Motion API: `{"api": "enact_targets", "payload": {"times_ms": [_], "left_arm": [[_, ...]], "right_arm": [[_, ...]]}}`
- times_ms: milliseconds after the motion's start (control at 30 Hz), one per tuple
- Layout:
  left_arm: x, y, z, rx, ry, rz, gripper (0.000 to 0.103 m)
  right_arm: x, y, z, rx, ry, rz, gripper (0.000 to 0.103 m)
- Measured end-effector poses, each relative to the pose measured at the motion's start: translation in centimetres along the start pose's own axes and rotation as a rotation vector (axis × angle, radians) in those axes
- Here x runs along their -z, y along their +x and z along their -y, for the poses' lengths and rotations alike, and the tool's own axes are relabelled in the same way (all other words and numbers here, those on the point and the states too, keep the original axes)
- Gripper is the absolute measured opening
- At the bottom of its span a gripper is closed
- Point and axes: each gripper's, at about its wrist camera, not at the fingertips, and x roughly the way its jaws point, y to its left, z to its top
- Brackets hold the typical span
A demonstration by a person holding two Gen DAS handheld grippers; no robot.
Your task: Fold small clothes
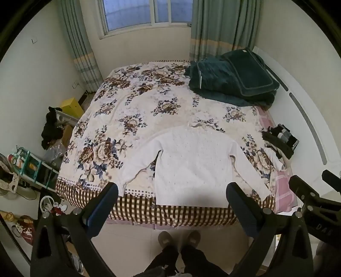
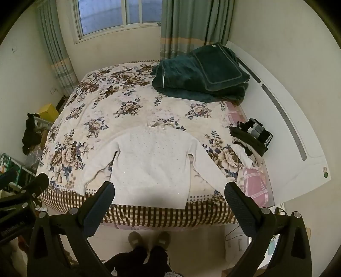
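White sweater [image 1: 191, 164] lies flat on the bed beyond both released, spread-fingered tools [image 1: 172, 189] [image 2: 169, 189].

Home bedroom, floral bed [image 1: 149, 102], curtained window [image 1: 147, 12]

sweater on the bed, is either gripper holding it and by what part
Nothing is held: the left gripper and right gripper are open above the flat sweater.

A small white knitted sweater [image 1: 191, 164] [image 2: 151, 162] lies flat and unfolded on the floral bedspread [image 1: 138, 110] [image 2: 106, 110]. Both sleeves angle outward. Its hem sits at the bed's near edge, neckline farthest away.
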Motion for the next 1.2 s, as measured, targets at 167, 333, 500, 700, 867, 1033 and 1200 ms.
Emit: {"api": "enact_targets", "payload": {"times_ms": [167, 333, 500, 700, 867, 1033, 1200], "left_arm": [[-0.5, 0.5, 0.0, 0.002, 0.000, 0.002, 0.103], [-0.3, 0.3, -0.1, 0.002, -0.001, 0.006, 0.103], [-0.3, 0.4, -0.2, 0.004, -0.001, 0.008, 0.103], [-0.2, 0.3, -0.2, 0.007, -0.003, 0.011, 0.103], [-1.0, -0.1, 0.0, 0.007, -0.003, 0.012, 0.103], [-1.2, -0.1, -0.1, 0.011, -0.004, 0.011, 0.103], [-2.2, -0.1, 0.0, 0.012, -0.008, 0.008, 0.103]], "right_arm": [[0.0, 0.0, 0.0, 0.003, 0.001, 0.004, 0.103], [0.1, 0.0, -0.1, 0.002, 0.000, 0.002, 0.103], [0.1, 0.0, -0.1, 0.003, 0.000, 0.003, 0.103], [0.1, 0.0, -0.1, 0.004, 0.000, 0.004, 0.103], [0.0, 0.0, -0.1, 0.006, 0.000, 0.004, 0.103], [-0.1, 0.0, -0.2, 0.007, -0.003, 0.003, 0.103], [-0.2, -0.1, -0.2, 0.005, -0.001, 0.005, 0.103]]}}
